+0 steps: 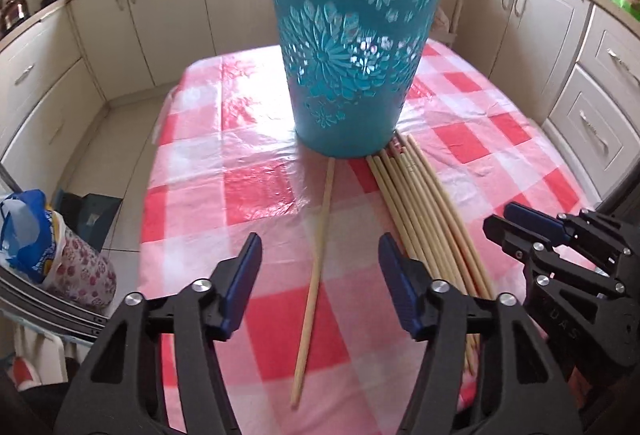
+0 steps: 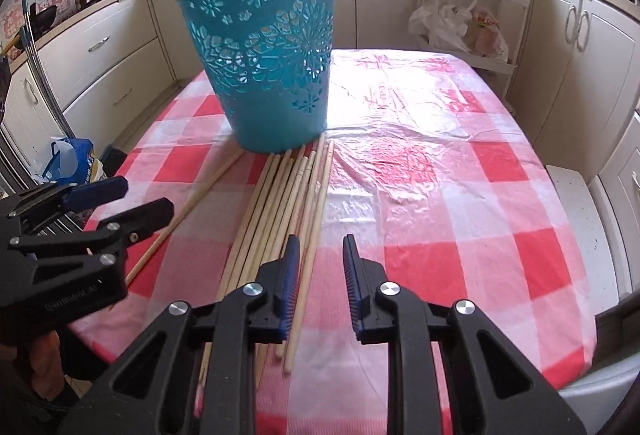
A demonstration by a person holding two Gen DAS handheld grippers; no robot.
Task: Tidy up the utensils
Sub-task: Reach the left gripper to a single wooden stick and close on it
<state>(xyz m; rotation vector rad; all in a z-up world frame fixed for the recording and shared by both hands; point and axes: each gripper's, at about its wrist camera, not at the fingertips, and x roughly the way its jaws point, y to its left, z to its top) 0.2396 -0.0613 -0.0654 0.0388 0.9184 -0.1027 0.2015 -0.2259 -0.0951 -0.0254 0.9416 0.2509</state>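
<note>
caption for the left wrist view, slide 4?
Left claw open above a lone chopstick, bundle beside it, teal basket upright on checked cloth.

**A:** Your left wrist cam sits low over the near table (image 1: 248, 155) edge, tilted down, facing the teal basket (image 1: 352, 75) up close.

**B:** Right cam looks the same way from just beside it. Both catch the basket (image 2: 264, 75), chopsticks (image 2: 280, 195), and each other's gripper at the side.

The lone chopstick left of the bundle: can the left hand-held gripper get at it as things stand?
Probably yes. The lone chopstick lies apart from the bundle, in line with the open left hand-held gripper, nothing covering it.
</note>
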